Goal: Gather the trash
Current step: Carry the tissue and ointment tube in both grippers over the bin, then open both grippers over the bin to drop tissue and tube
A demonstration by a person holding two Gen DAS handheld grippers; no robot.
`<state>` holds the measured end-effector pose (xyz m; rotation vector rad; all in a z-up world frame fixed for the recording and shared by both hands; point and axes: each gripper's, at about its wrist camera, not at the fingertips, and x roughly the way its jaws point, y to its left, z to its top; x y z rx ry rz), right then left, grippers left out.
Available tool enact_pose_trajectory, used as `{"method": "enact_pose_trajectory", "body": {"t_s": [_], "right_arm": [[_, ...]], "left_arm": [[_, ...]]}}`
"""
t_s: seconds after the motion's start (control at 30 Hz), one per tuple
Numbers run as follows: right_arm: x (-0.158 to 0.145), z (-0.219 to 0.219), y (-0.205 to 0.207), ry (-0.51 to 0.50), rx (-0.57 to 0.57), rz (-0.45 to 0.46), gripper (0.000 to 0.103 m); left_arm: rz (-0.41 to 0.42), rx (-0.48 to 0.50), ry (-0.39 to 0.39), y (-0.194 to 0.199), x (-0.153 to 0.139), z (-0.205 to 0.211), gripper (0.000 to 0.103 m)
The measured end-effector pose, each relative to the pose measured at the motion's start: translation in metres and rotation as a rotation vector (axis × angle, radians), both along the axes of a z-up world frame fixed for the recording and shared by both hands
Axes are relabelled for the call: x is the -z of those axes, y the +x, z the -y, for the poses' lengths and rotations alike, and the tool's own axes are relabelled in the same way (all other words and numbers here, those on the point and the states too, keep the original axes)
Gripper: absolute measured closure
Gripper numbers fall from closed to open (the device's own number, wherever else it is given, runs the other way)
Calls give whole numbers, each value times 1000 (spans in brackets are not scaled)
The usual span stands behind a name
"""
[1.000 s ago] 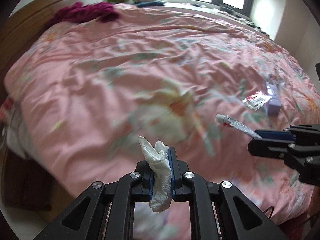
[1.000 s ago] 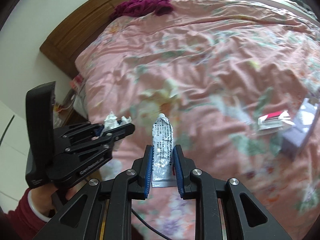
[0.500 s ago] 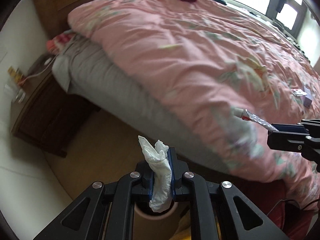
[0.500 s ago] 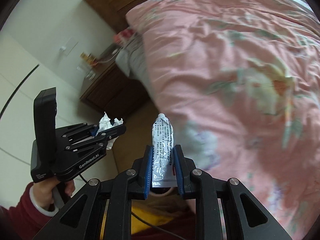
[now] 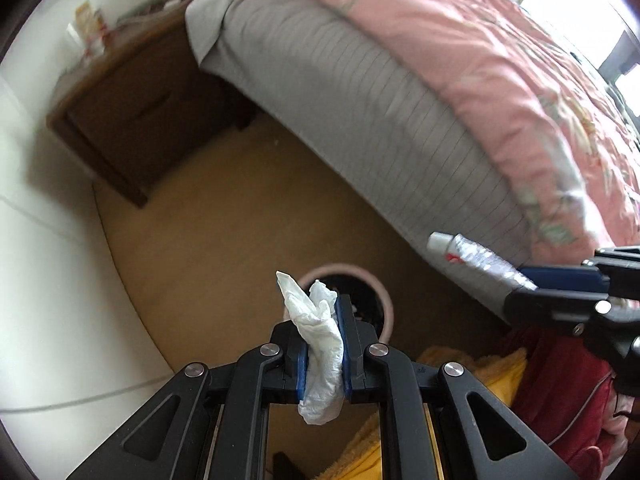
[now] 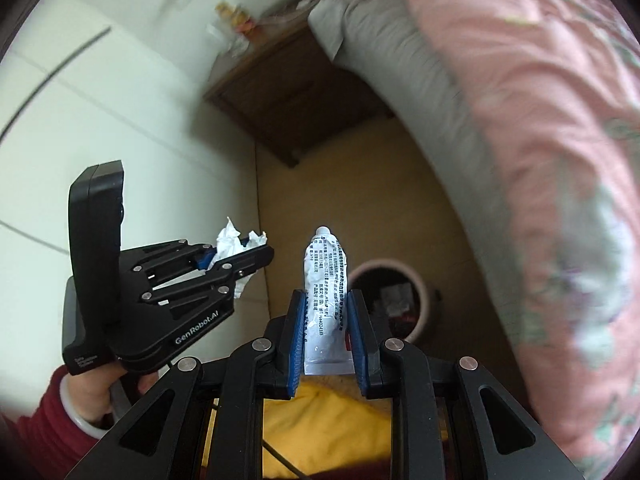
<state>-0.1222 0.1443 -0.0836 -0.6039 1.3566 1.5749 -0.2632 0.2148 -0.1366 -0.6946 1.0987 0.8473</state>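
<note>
My left gripper (image 5: 322,312) is shut on a crumpled white tissue (image 5: 316,344), which sticks out above and below the blue pads. My right gripper (image 6: 326,300) is shut on a white squeezed tube (image 6: 326,304) with its cap pointing away from me. A round pink-rimmed bin (image 5: 384,300) stands on the floor just beyond the tissue; in the right wrist view the bin (image 6: 416,284) sits behind and right of the tube, with scraps inside. Each gripper shows in the other's view: the left gripper (image 6: 256,252) with the tissue (image 6: 228,242), the right gripper (image 5: 532,286) with the tube (image 5: 472,256).
A bed with a pink quilt (image 5: 500,60) and grey mattress side (image 5: 360,92) runs along the right. A wooden nightstand (image 5: 132,120) stands against the white wall (image 5: 60,240). A person's hand in a red sleeve (image 6: 36,420) holds the left gripper. Yellow cloth (image 6: 320,428) lies below.
Both grippers have swung off the bed toward the floor, each keeping its item. The bin has come into view below them, and the bed now lies to the right.
</note>
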Motion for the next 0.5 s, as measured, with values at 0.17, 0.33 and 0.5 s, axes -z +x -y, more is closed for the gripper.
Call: {"method": "enact_pose_trajectory", "body": {"t_s": [0.17, 0.33, 0.5], "right_arm": [[32, -8, -19, -83, -28, 13, 82], [57, -12, -19, -142, -13, 10, 82], [72, -22, -22, -185, -8, 19, 82]], "left_arm": [[10, -30, -64, -9, 26, -2, 90], [38, -34, -142, -12, 50, -8, 90], [62, -36, -171, -13, 57, -13, 87]]}}
